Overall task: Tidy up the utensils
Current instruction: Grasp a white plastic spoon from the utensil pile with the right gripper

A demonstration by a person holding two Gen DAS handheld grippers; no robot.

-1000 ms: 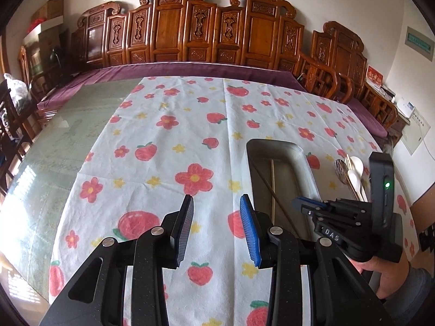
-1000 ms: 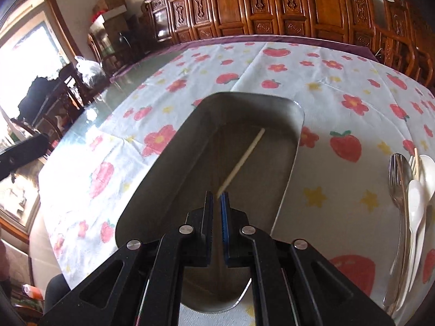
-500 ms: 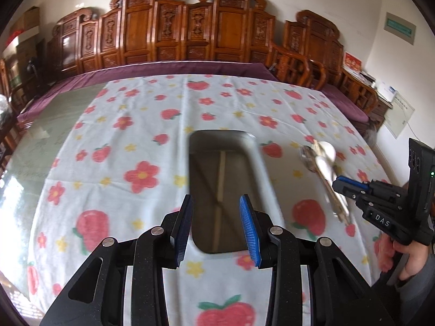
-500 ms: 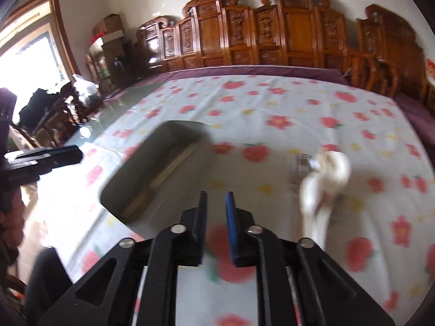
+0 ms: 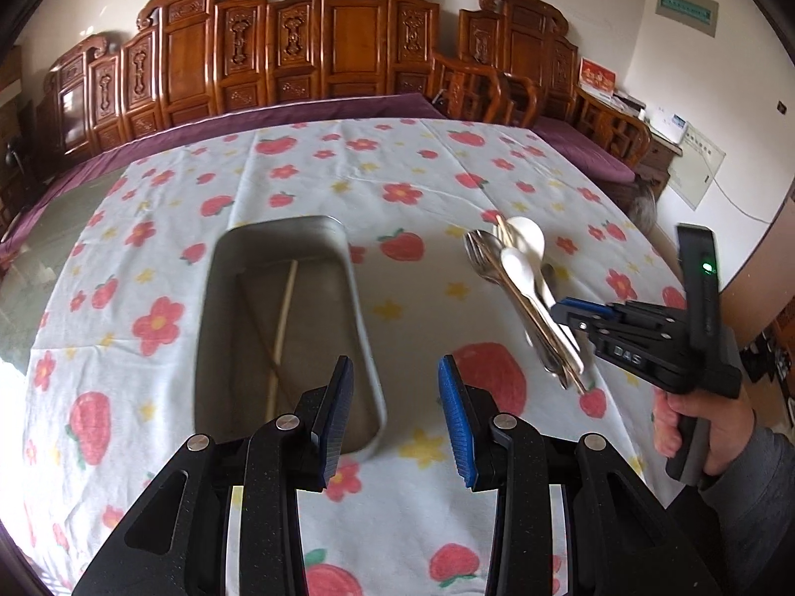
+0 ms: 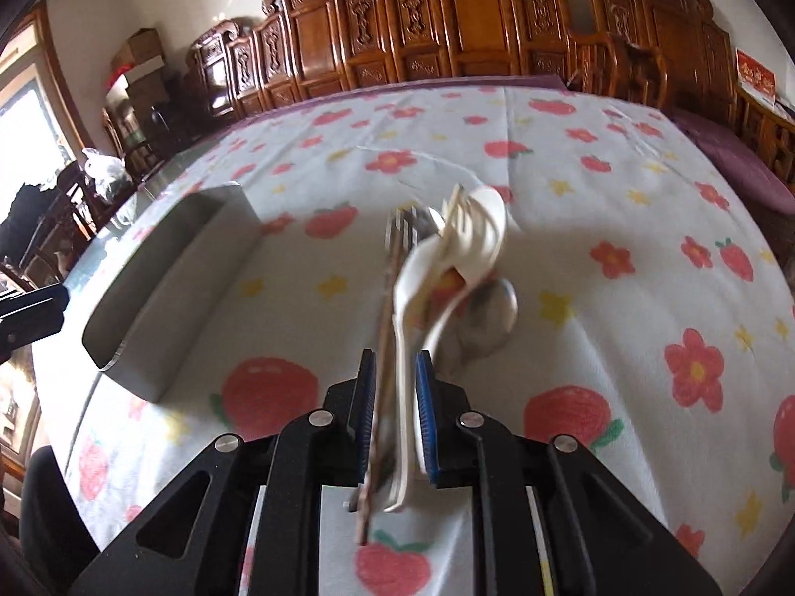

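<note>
**Right gripper lining up on the utensil pile beside the tray**

The right gripper (image 6: 392,414) is reaching low over the flowered tablecloth (image 6: 621,208) that is covering the worktop, with the handles of the utensil pile (image 6: 437,268) running back between its blue pads. The jaws are standing a little apart on either side of a dark chopstick (image 6: 380,347) and a white plastic spoon (image 6: 412,298); whether the pads are actually pressing on them cannot be told, since this view is blurred. A metal fork (image 6: 407,226) and a metal spoon (image 6: 484,320) are lying in the same bundle, the spoon's bowl just to the right of the gripper's line.

The pile is sitting with handles toward the person, which probably makes an end-on approach the easy one. The metal tray (image 5: 278,328) is lying well to the left of the pile, and appears to be the collecting place, as a pale chopstick (image 5: 283,313) is already resting inside it.

The left gripper (image 5: 395,414) is hovering with its jaws wide apart and holding nothing, over the tray's near right corner, perhaps waiting to steady the tray.
</note>
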